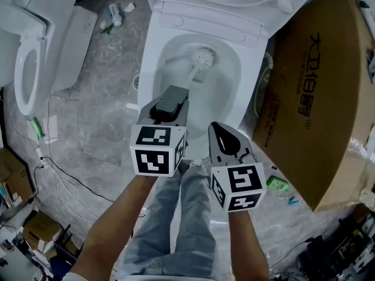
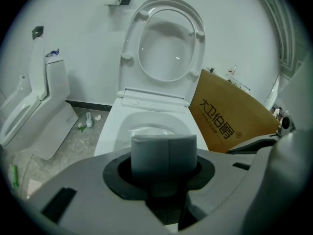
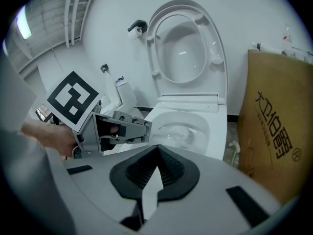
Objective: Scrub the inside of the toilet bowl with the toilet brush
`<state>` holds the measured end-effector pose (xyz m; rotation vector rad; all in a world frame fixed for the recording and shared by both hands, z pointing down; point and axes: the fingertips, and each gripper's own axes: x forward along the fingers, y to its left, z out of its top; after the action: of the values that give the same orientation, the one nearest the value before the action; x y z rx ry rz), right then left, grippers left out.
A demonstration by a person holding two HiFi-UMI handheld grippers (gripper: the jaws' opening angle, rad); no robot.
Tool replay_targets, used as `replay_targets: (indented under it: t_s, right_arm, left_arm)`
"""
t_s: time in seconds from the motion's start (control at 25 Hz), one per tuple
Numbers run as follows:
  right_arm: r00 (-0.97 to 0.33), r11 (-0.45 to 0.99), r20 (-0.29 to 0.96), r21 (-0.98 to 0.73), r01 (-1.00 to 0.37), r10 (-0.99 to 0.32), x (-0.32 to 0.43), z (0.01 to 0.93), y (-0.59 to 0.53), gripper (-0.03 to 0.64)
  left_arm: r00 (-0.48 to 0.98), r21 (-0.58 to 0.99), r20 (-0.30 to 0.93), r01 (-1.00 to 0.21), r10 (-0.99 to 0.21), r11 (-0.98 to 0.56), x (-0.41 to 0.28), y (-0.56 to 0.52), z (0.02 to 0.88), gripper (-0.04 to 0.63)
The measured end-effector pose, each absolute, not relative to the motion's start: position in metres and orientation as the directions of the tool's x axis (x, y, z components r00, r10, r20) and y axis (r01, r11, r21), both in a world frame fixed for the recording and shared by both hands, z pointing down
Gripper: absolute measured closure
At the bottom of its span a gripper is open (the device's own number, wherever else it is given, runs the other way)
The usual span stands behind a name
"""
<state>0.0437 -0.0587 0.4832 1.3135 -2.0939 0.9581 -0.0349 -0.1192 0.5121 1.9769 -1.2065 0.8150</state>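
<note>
Left gripper [image 1: 173, 93] clamps brush [image 1: 204, 56], head inside bowl [image 1: 233, 84], upper centre. Right gripper [image 1: 220, 130] clenched, empty. Box [image 1: 316, 98] near bowl's right edge; floor [image 1: 99, 92] open left.

A big brown box [image 1: 316, 98] with writing stands on the right. Another white toilet [image 1: 29, 69] sits far left. A small bottle [image 1: 115, 17] lies on the grey floor [image 1: 99, 116] (beside some scraps).

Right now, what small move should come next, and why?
Probably sweep the toilet brush sideways round the toilet bowl wall: the left gripper is shut on its handle, the bristle head sits deep inside, and the right gripper hangs shut and empty.
</note>
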Motion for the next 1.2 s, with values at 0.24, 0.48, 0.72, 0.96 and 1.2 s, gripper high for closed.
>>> replay_targets:
  t_s: [0.24,0.48,0.72,0.96,1.2]
  right_arm:
    - [-0.431,0.308,0.706,-0.305,-0.901,-0.562,0.040,0.480,-0.053,0.618]
    - [-0.438,0.320,0.706,-0.304,-0.897,-0.556,0.038,0.473,-0.044,0.618]
    - [-0.445,0.330,0.705,-0.305,-0.893,-0.552,0.033,0.469,-0.038,0.618]
    - [-0.445,0.336,0.701,-0.300,-0.893,-0.557,0.025,0.464,-0.032,0.618]
    - [-0.440,0.335,0.701,-0.293,-0.895,-0.561,0.018,0.459,-0.021,0.618]
  left_arm:
    - [0.336,0.194,0.794,-0.930,-0.506,-0.313,-0.053,-0.114,0.508,0.439]
    - [0.298,0.164,0.805,-0.943,-0.513,-0.290,-0.072,-0.106,0.504,0.439]
    - [0.270,0.143,0.823,-0.950,-0.499,-0.277,-0.088,-0.093,0.503,0.439]
    - [0.240,0.118,0.846,-0.955,-0.476,-0.271,-0.106,-0.075,0.501,0.439]
    - [0.223,0.101,0.869,-0.954,-0.441,-0.284,-0.117,-0.054,0.500,0.439]
